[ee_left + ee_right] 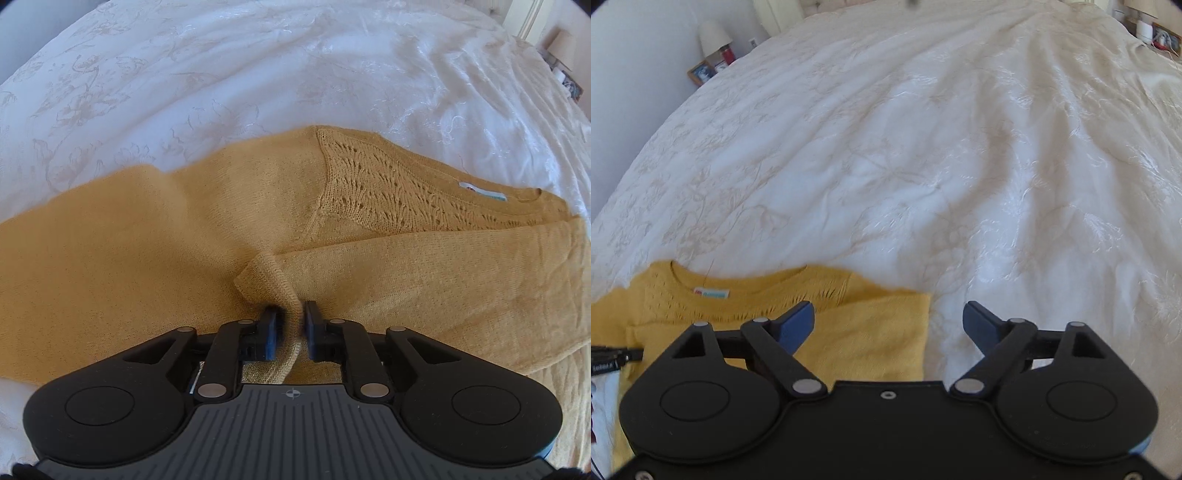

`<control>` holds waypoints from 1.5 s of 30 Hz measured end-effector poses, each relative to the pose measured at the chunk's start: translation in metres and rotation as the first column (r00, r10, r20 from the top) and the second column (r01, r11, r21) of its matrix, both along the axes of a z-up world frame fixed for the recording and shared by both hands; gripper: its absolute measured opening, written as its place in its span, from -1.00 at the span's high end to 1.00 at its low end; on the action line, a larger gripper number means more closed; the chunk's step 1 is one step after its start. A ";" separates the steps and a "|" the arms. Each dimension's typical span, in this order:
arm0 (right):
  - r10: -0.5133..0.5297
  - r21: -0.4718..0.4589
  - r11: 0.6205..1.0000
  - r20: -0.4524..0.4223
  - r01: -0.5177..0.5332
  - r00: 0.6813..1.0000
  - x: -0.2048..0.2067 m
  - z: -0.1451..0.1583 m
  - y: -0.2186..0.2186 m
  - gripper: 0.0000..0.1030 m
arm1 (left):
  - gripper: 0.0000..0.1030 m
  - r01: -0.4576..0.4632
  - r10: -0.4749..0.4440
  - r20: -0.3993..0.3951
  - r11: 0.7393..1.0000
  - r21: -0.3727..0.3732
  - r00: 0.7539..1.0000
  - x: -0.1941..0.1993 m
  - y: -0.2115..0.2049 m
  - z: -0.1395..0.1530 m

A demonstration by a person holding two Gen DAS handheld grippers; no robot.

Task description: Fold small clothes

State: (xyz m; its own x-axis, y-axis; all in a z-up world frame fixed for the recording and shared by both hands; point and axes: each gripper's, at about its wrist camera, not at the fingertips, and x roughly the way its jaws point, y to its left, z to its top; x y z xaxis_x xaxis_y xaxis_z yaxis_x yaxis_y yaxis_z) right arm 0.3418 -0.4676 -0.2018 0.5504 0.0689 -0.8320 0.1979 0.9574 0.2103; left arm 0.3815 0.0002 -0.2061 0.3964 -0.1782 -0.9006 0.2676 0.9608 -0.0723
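A mustard-yellow knitted sweater lies flat on the white bedspread, neck label toward the right. One sleeve is folded across the body. My left gripper is shut on a pinched fold of the sweater's knit near the sleeve's cuff end. In the right wrist view the sweater lies at the lower left, with its neckline and label at the far edge. My right gripper is open and empty, above the sweater's right edge and the bedspread.
The bed is wide, with a wrinkled embroidered cover. A bedside table with a lamp and a picture frame stands at the far left. More small items sit on a far-right nightstand. The other gripper's edge shows at left.
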 end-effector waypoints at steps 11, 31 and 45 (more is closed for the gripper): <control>-0.260 -0.123 0.963 -0.192 0.240 0.946 -0.055 -0.040 -0.034 -0.99 | -0.83 0.022 -0.026 -0.056 0.998 -0.056 0.998 0.008 -0.004 0.007; -0.018 0.158 0.987 -0.030 0.022 0.999 -0.124 0.025 0.087 -0.99 | -0.92 -0.194 0.194 -0.007 0.981 0.013 0.981 -0.101 0.093 0.062; 0.021 0.134 0.991 -0.054 -0.013 0.998 -0.133 0.036 0.159 -0.99 | -0.92 0.051 -0.056 0.069 0.996 0.069 0.996 -0.025 0.043 0.045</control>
State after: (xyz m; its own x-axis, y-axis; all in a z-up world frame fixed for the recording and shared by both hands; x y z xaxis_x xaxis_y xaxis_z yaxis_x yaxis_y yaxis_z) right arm 0.2088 -0.3091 -0.1658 0.5021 0.1899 -0.8437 0.1967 0.9249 0.3253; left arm 0.3567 0.0431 -0.1614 0.4508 -0.1413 -0.8814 0.3209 0.9470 0.0123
